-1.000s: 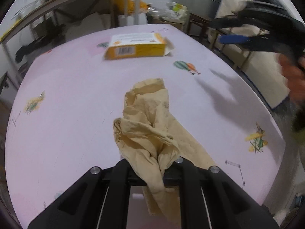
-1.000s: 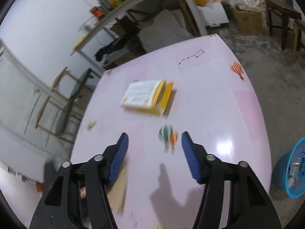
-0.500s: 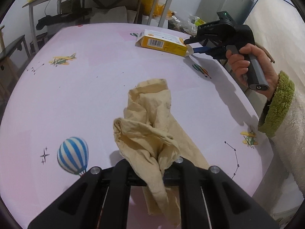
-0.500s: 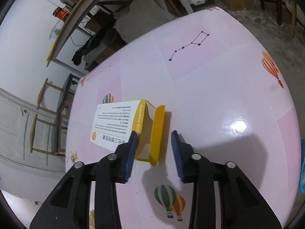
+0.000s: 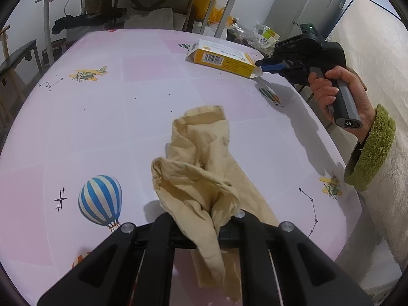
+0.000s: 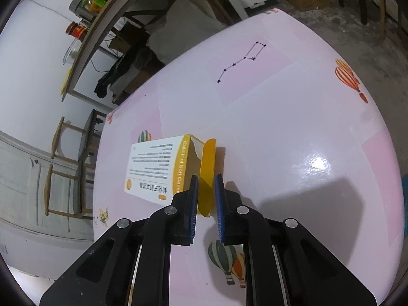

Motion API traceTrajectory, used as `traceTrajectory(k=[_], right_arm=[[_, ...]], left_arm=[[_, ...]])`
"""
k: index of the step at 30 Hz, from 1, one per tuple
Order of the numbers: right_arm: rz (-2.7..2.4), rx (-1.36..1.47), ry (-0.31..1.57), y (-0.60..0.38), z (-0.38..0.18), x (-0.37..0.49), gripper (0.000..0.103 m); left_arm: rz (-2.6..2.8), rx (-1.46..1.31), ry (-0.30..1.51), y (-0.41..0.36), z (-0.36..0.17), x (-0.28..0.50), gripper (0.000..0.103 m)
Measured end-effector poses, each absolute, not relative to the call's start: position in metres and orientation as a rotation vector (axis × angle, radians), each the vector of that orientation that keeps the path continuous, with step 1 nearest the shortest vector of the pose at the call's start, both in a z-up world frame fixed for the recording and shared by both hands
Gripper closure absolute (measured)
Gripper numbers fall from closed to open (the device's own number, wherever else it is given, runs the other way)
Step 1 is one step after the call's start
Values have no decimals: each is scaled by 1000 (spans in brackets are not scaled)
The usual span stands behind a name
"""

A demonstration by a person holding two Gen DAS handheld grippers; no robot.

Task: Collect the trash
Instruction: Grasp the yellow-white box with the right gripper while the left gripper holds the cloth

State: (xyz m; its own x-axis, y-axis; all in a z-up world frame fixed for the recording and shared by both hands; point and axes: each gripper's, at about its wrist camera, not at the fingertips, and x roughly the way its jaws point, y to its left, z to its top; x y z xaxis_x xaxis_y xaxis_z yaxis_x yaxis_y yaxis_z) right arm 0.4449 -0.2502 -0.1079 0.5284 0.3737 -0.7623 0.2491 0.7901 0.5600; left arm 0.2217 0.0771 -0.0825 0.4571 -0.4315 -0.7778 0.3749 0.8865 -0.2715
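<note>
My left gripper (image 5: 201,219) is shut on a crumpled beige paper towel (image 5: 201,163), held just above the pink table (image 5: 102,117). A yellow and white cardboard box (image 6: 163,168) lies on the table with its end flap open. It also shows in the left wrist view (image 5: 221,58) at the far right. My right gripper (image 6: 206,186) has its blue pads on either side of the open yellow flap (image 6: 207,176), with a narrow gap left. The right gripper shows in the left wrist view (image 5: 265,66) at the box's end.
The table edge (image 5: 341,158) runs close on the right, by the person's sleeve. A shelf table with jars (image 6: 84,30) stands behind. A wooden chair (image 6: 63,168) stands at the table's far side. Boxes and bags (image 5: 262,35) sit on the floor beyond.
My right gripper moved forward to the box and narrowed its jaws around the open flap. My left gripper kept hold of the paper towel and swung slightly left.
</note>
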Motion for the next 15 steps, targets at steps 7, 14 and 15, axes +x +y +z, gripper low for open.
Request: traceTrajectory(k=[7, 14, 15], right_arm=[[28, 635, 1046, -239, -110, 453, 95], [54, 531, 1057, -235, -100, 416, 103], [56, 525, 1061, -236, -99, 410, 103]], left_arm=[[-500, -63, 973, 79, -82, 221, 96], [-493, -57, 969, 77, -81, 221, 96], [-493, -56, 968, 77, -81, 221, 96]])
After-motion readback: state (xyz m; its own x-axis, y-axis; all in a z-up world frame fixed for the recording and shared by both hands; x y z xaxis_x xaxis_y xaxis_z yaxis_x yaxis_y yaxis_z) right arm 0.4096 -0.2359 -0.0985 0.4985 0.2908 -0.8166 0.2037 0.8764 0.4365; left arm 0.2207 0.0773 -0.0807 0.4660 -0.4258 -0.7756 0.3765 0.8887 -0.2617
